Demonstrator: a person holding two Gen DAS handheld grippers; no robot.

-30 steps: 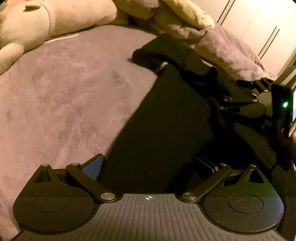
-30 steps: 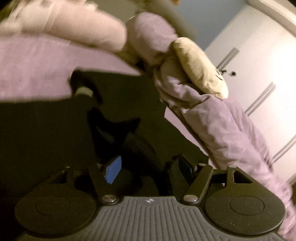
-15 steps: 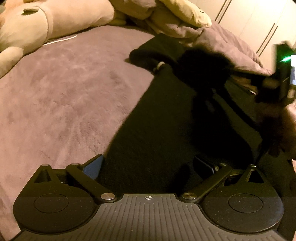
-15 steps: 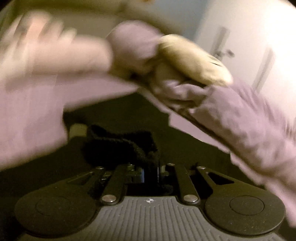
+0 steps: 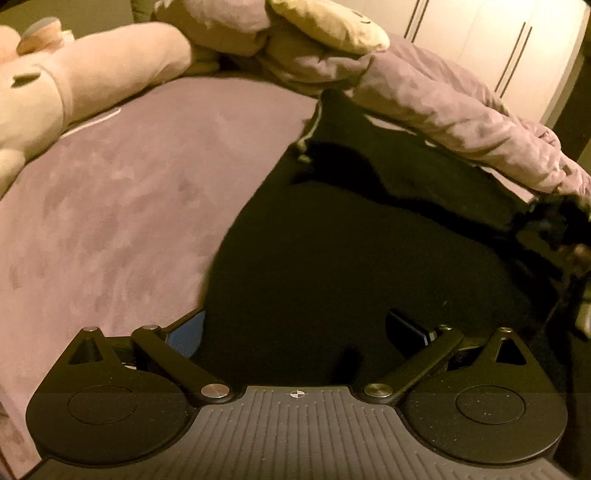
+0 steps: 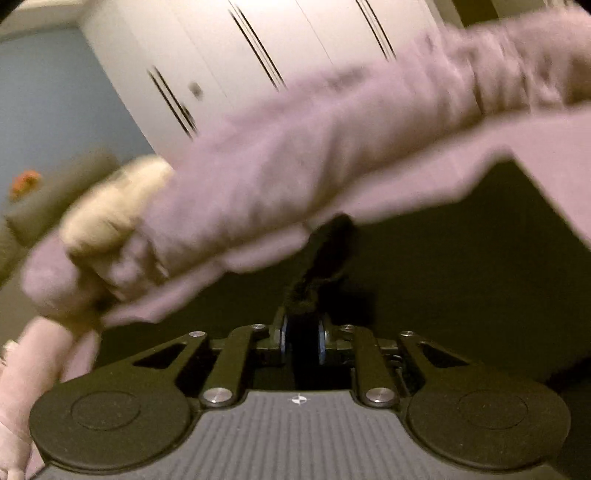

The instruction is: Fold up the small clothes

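A black garment (image 5: 351,258) lies spread on the purple bed cover (image 5: 110,206). My left gripper (image 5: 295,332) is open, low over the garment's near edge, with its fingers on either side of the cloth. My right gripper (image 6: 303,339) is shut on a black strip of the garment (image 6: 325,254), which stretches away from the pads. In the left wrist view the right gripper (image 5: 554,225) is a dark blur at the far right, holding the pulled strip.
A pink plush toy (image 5: 74,81) lies at the far left of the bed. A bunched purple duvet (image 5: 443,103) and a cream pillow (image 5: 328,26) lie along the far side. White wardrobe doors (image 5: 498,48) stand behind.
My right gripper shut on part of the black garment and swung it right, away from the middle. The garment's top part now lies stretched out. My left gripper stayed open in place.
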